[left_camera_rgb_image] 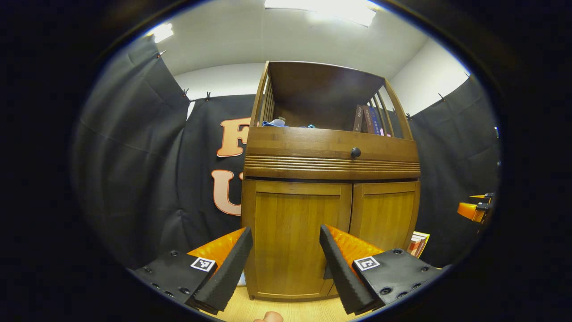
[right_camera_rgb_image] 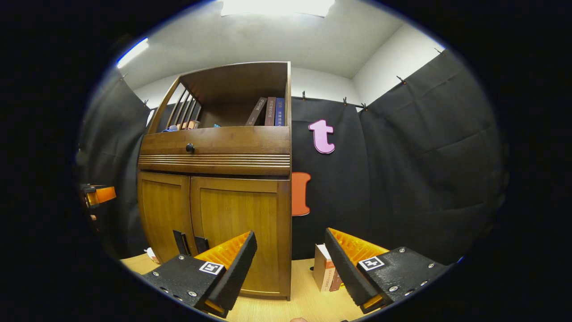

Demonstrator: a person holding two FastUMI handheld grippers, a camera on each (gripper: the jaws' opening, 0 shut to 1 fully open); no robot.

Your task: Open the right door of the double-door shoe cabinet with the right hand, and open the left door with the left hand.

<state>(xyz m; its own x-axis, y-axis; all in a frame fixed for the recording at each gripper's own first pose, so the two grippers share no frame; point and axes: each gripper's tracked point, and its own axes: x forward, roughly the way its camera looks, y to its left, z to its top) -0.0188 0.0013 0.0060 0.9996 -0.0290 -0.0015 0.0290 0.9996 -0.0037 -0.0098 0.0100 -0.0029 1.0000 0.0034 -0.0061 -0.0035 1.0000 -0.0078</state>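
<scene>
The wooden shoe cabinet [left_camera_rgb_image: 330, 165] stands upright with both lower doors closed. In the left gripper view my left gripper [left_camera_rgb_image: 285, 229] is open, a short way in front of the left door [left_camera_rgb_image: 290, 223]; the right door [left_camera_rgb_image: 386, 214] lies to its right. In the right gripper view my right gripper [right_camera_rgb_image: 290, 232] is open, level with the cabinet's right edge, beside the right door [right_camera_rgb_image: 237, 214]. Two dark handles [right_camera_rgb_image: 191, 243] sit low where the left door [right_camera_rgb_image: 163, 210] and right door meet. Each gripper shows far off at the edge of the other's view: the right gripper [left_camera_rgb_image: 476, 208], the left gripper [right_camera_rgb_image: 98, 194].
Above the doors is a drawer front with a round dark knob [left_camera_rgb_image: 355, 152]. The open shelf on top holds upright books [right_camera_rgb_image: 268, 112] and small items. More books [right_camera_rgb_image: 326, 273] stand on the wooden floor right of the cabinet. Black cloth walls enclose the booth.
</scene>
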